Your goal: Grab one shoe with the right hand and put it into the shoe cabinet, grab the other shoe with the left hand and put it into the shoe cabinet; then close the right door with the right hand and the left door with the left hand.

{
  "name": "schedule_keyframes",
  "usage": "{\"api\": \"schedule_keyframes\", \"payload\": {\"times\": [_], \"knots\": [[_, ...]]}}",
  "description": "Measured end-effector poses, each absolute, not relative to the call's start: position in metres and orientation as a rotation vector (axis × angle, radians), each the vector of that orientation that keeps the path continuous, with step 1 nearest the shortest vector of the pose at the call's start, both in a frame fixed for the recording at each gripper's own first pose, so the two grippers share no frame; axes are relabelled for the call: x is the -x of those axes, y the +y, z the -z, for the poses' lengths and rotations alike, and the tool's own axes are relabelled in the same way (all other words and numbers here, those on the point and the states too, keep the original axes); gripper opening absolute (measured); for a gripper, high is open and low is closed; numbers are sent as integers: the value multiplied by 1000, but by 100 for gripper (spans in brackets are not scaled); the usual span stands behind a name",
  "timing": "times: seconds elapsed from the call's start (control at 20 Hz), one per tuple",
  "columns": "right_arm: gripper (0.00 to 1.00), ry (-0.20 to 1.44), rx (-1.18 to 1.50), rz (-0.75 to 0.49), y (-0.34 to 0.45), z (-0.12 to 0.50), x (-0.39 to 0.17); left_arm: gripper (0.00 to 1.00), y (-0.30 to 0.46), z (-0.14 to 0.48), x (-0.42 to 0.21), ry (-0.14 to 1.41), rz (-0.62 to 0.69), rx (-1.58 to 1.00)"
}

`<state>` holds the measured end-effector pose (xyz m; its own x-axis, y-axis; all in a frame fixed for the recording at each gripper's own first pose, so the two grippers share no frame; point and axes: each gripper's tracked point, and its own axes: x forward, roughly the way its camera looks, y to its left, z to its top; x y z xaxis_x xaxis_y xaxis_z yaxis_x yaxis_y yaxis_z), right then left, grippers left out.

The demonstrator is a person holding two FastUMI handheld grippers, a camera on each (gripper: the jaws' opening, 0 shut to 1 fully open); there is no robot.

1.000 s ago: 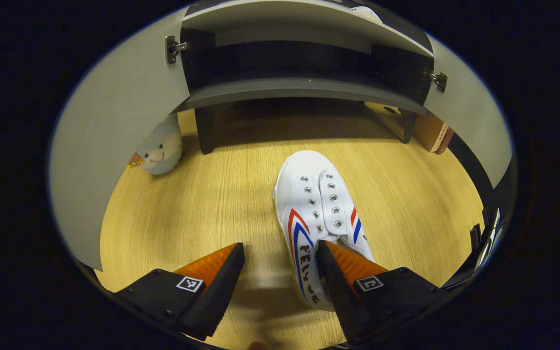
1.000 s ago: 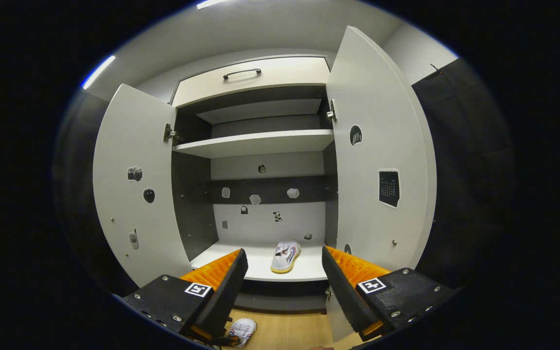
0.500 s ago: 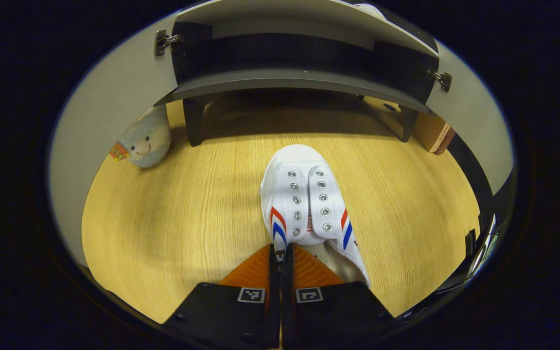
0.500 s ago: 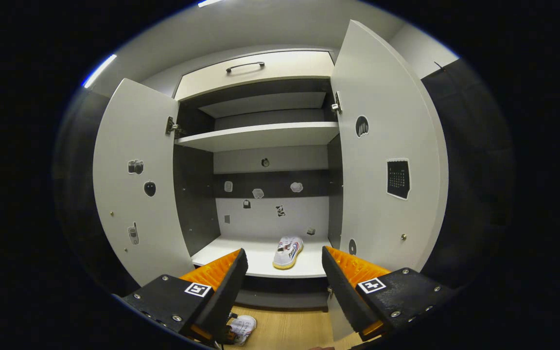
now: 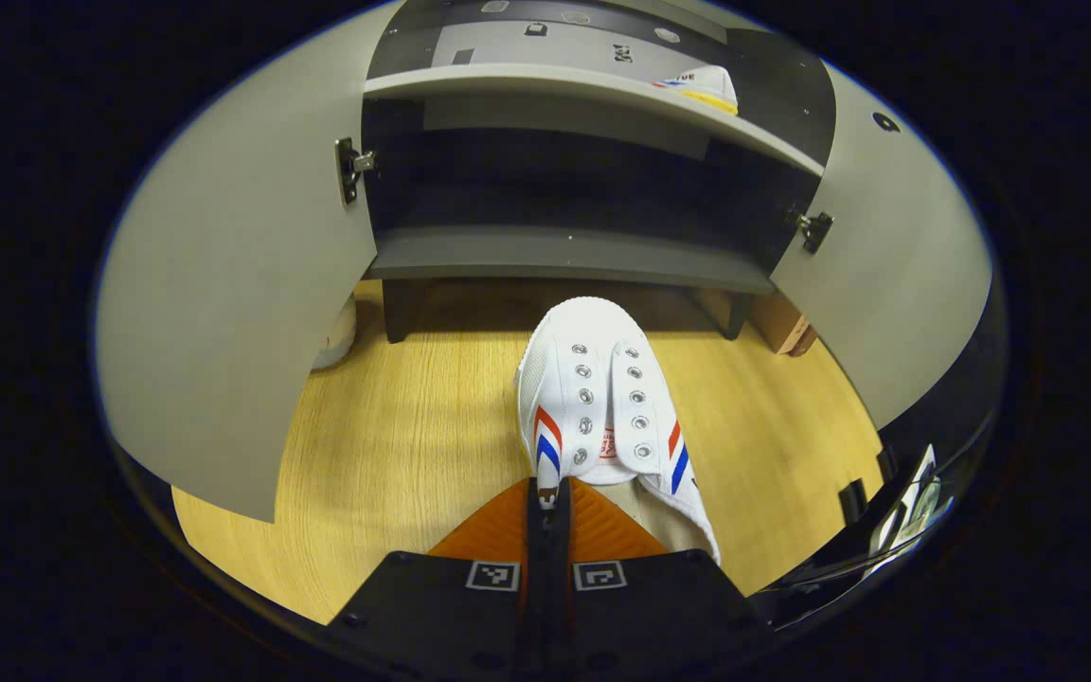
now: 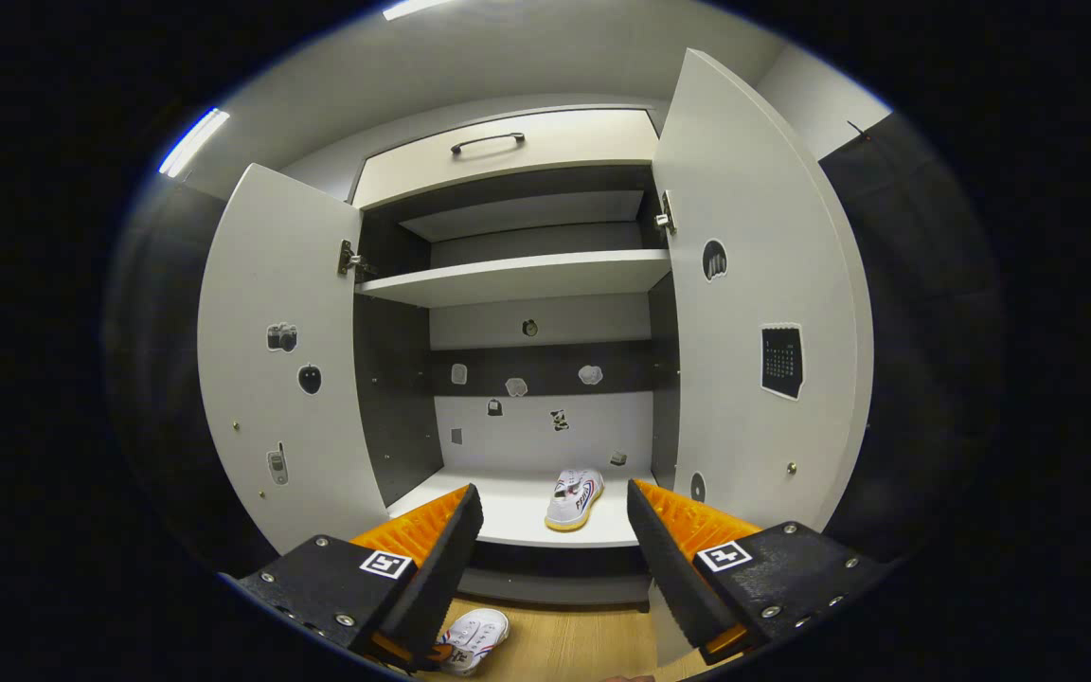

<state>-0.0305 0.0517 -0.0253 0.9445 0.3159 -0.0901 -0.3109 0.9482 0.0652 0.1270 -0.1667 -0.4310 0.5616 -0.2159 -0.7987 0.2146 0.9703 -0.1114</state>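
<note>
Left gripper view, taken from left to right: the left door (image 5: 223, 313) of the shoe cabinet (image 5: 564, 256) stands open and swung toward the viewer, a pale grey panel with a metal hinge (image 5: 348, 169) at its inner edge. A rounded pale object peeks out low behind that door, too hidden to identify. In the middle lies a wooden floor (image 5: 394, 445), and on it a white shoe (image 5: 602, 407) with metal eyelets and red and blue stripes, its toe pointing away toward the cabinet. The left gripper (image 5: 547, 497) has its fingers closed together on the near left edge of this shoe's opening. Farther off, on the cabinet's lower shelf (image 5: 545, 85), sits the other shoe (image 5: 702, 87), toward the right. The right door (image 5: 896, 284) is open too, with a brown box (image 5: 785, 332) on the floor behind it.

Right gripper view, again left to right: the open left door carries small stickers, the cabinet interior shows an upper shelf (image 6: 517, 277), and a drawer with a dark handle (image 6: 487, 142) sits above. The stored shoe rests on the lower shelf, right of centre, seen between the spread, empty fingers of the right gripper (image 6: 553, 549). The gripped shoe shows low down on the floor. The right door stands open at far right.
</note>
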Motion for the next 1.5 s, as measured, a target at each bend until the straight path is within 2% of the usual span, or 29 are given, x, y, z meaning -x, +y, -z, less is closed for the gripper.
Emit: {"api": "schedule_keyframes", "payload": {"times": [0.35,0.55,0.6,0.65,0.8,1.05,1.35,1.5], "knots": [[94,57,-87,-352,54,10,42,7,-180,303,-139,831,297,-20],[94,35,-117,-352,48,0,47,6,-192,231,-171,725,328,-11],[90,28,-117,-348,45,-2,48,6,-198,217,-181,693,331,-10],[94,20,-115,-344,42,-6,51,6,-202,209,-190,668,328,-10],[94,-5,-104,-328,31,-15,57,6,-213,180,-227,613,320,-14],[94,-28,-82,-287,7,-26,67,6,-226,159,-283,582,310,10],[93,-45,-69,-248,-16,-34,78,6,-224,148,-366,594,217,-39],[94,-44,-58,-229,-26,-32,79,6,-230,170,-410,639,201,-68]]}}
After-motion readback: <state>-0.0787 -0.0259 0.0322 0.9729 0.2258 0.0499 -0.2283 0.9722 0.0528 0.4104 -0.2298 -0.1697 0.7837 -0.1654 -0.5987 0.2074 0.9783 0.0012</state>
